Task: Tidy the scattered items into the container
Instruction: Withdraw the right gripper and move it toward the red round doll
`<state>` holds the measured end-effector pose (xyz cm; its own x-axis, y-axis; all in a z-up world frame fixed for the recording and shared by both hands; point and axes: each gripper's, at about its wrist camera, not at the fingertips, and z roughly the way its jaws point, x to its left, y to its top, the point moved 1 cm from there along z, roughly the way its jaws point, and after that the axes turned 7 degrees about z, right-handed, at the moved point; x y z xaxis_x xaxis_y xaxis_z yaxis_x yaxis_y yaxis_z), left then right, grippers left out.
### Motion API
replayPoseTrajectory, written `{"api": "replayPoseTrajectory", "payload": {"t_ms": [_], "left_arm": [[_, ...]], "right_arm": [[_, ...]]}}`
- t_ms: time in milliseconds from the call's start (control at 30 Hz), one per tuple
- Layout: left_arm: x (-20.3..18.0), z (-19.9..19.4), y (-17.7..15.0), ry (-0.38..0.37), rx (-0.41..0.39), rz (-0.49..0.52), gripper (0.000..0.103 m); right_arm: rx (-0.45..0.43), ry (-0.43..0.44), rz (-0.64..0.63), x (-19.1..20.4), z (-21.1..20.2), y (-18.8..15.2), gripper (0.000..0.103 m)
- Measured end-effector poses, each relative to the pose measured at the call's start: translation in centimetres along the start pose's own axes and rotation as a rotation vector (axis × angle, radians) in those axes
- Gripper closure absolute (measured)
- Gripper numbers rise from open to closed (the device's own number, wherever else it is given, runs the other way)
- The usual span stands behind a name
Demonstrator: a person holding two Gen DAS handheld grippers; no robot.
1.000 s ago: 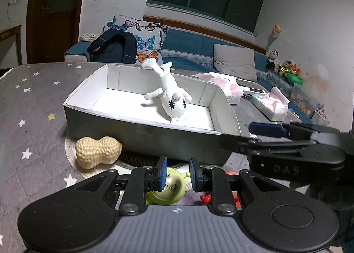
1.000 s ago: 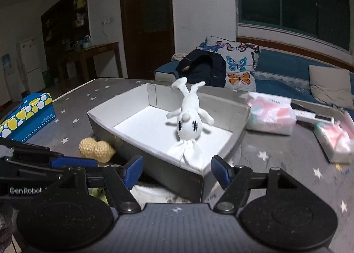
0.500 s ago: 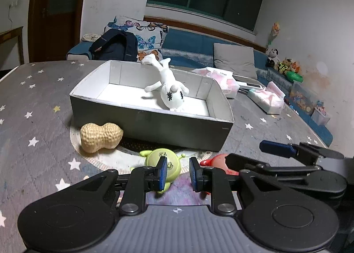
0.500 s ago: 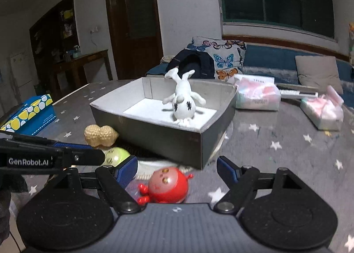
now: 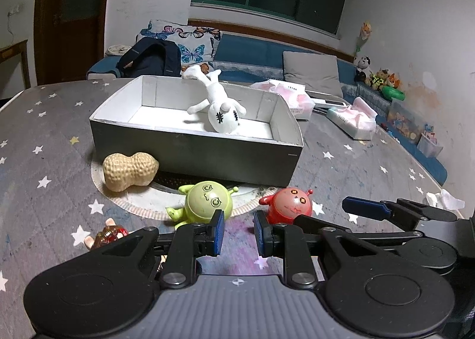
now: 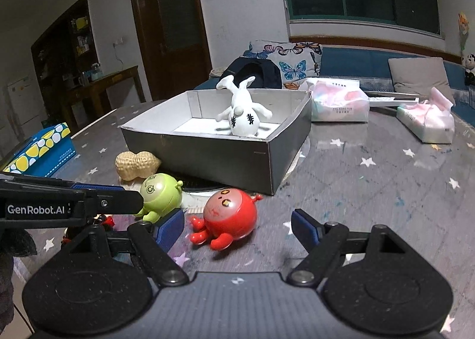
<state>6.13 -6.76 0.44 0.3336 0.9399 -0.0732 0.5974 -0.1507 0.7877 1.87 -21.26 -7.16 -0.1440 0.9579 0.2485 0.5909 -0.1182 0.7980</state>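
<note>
A grey cardboard box stands on the star-patterned table with a white plush rabbit head down inside it. In front of it lie a peanut toy, a green round toy, a red round toy and a small red-brown toy. My left gripper is empty, jaws narrowly apart, just short of the green and red toys. My right gripper is open wide, the red toy just ahead between its fingers.
Tissue packs lie at the back right of the table. A blue and yellow box is at the left edge. A round mat lies under the box. A sofa with cushions and a backpack stands behind.
Both grippers have pulled back from the box towards the table's front. The green, red and small red-brown toys have come into full view ahead of them.
</note>
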Motion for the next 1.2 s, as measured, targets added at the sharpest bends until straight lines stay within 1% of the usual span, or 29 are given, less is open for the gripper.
{"api": "replayPoseTrajectory", "payload": {"t_ms": [633, 1200], "left_arm": [[-1.0, 0.4, -0.7, -0.004, 0.027, 0.02, 0.079], [-1.3, 1.0, -0.6, -0.025, 0.04, 0.022, 0.079]], "right_arm": [[0.013, -0.032, 0.0, -0.5, 0.3, -1.2, 0.022], [0.019, -0.041, -0.01, -0.5, 1.0, -1.4, 0.022]]}}
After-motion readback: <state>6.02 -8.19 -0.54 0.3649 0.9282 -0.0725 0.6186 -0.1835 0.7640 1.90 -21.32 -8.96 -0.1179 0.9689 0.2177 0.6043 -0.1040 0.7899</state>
